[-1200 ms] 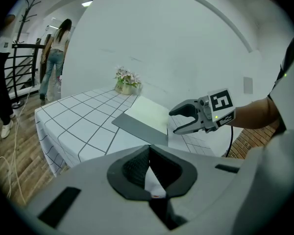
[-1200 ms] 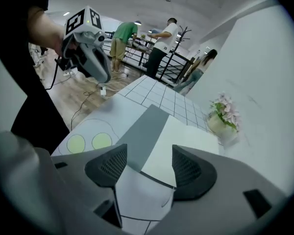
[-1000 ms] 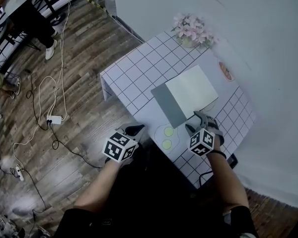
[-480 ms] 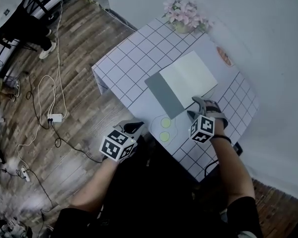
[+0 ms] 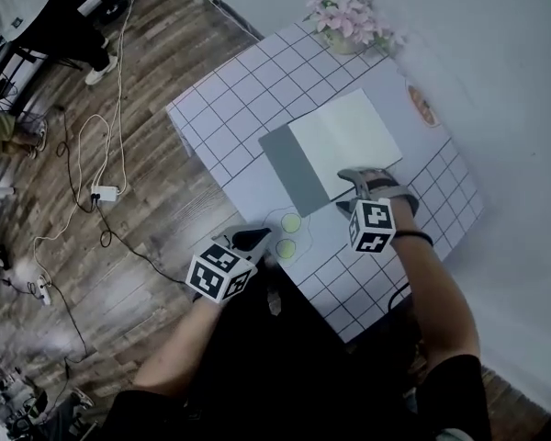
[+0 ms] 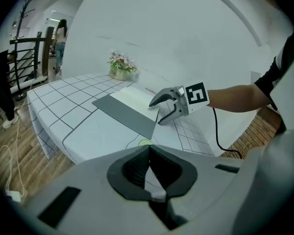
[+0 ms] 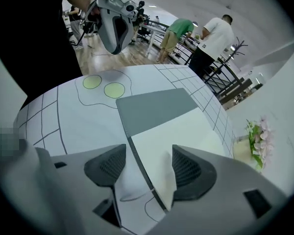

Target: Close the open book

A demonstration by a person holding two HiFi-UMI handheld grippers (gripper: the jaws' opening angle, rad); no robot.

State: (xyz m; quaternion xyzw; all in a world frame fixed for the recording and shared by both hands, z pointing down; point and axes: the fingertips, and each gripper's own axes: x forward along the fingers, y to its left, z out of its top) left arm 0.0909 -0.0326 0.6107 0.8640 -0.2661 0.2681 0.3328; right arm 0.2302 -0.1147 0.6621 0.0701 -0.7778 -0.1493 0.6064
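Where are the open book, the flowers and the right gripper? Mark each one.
open book [image 5: 344, 141], head view, middle of its white page.
flowers [image 5: 349, 12], head view, the pink blossoms.
right gripper [image 5: 342, 191], head view, between its opening fingers, over the book's near corner.

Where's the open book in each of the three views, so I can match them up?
Head view: the open book lies mid-picture, just above centre, grey cover at its left.
Left gripper view: the book sits left of centre at mid-height, grey cover nearest the camera.
Right gripper view: the book fills the centre and lower centre, white page nearest.
Shared landmark: the pink flowers, beyond the book's far end in every view.
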